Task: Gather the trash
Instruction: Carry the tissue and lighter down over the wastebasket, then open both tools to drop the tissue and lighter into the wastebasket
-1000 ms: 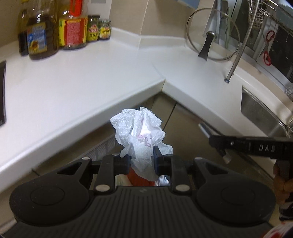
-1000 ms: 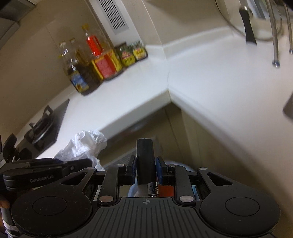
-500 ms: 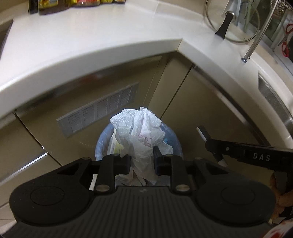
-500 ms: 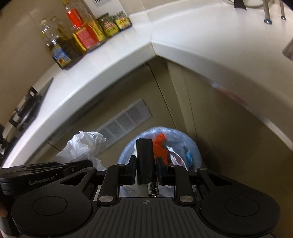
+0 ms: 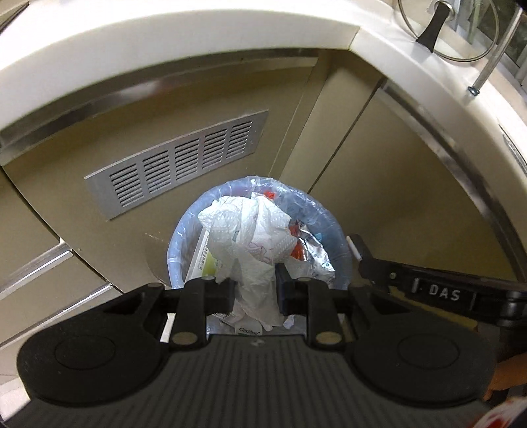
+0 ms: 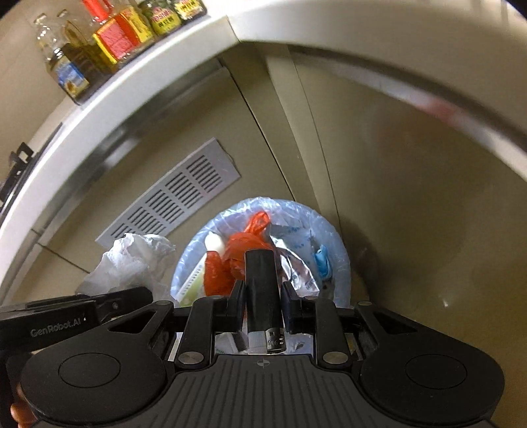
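Note:
My left gripper point(image 5: 255, 291) is shut on a crumpled white paper towel point(image 5: 250, 237), held above a round trash bin point(image 5: 339, 237) lined with a bluish plastic bag. The bin holds a red plastic bag point(image 6: 230, 260), foil wrappers and paper. My right gripper point(image 6: 263, 296) is shut on a short black cylinder point(image 6: 262, 289) with a white band at its near end, also above the bin point(image 6: 336, 243). The right view shows the paper towel point(image 6: 131, 263) and the left gripper at its left; the left view shows the right gripper point(image 5: 359, 250) at its right.
The bin stands on the floor in the corner of beige cabinets with a grey vent grille point(image 5: 178, 164). The white countertop edge point(image 5: 164, 42) curves overhead. Oil bottles and jars point(image 6: 108, 42) stand on the counter; a glass pot lid point(image 5: 444, 29) leans at the back right.
Both grippers have dropped from counter height to below the counter edge, and the bin has come into full view beneath them. Each keeps its hold on its item.

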Available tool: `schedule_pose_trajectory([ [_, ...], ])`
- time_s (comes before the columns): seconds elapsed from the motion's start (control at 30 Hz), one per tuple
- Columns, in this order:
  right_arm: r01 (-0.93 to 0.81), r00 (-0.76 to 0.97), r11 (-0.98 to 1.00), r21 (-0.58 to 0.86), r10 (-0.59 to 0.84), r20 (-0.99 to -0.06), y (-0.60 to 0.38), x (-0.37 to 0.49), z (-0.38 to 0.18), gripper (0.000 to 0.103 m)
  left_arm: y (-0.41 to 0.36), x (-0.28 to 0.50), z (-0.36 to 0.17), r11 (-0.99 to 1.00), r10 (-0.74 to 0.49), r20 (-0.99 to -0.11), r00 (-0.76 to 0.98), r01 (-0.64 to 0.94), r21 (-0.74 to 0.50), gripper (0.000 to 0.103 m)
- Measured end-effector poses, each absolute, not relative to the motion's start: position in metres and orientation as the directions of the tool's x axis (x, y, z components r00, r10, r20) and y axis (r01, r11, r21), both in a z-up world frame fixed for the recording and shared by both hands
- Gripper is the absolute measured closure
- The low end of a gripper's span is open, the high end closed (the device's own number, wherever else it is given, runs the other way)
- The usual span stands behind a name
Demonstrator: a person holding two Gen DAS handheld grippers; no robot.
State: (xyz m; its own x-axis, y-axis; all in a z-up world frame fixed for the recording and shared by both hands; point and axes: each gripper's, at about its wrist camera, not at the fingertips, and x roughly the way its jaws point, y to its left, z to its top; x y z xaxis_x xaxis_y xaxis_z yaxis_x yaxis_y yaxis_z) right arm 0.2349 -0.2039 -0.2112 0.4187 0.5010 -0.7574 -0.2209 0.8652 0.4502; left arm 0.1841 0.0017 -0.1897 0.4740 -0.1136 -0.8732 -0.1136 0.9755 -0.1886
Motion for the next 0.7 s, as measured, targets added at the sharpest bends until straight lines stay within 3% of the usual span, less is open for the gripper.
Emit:
schedule_pose_trajectory([
  [0.57, -0.115, 0.387, 0.836, 0.537, 0.535, -0.751, -0.189, 0.258, -0.262, 0.08, 0.001, 0.2, -0.22, 0.973, -0.106, -0.886, 0.451, -0.139, -0.186, 0.082],
  [0.67, -0.116, 0.371, 0.831, 0.543, 0.544, -0.753, -0.187, 0.262, -0.267, 0.076, 0.0, 0.201, -0.222, 0.973, -0.109, -0.888, 0.447, -0.137, -0.188, 0.082],
  [0.7, -0.117, 0.371, 0.83, 0.545, 0.546, -0.752, -0.187, 0.262, -0.267, 0.068, 0.0, 0.201, -0.223, 0.973, -0.111, -0.889, 0.445, -0.136, -0.189, 0.082],
])
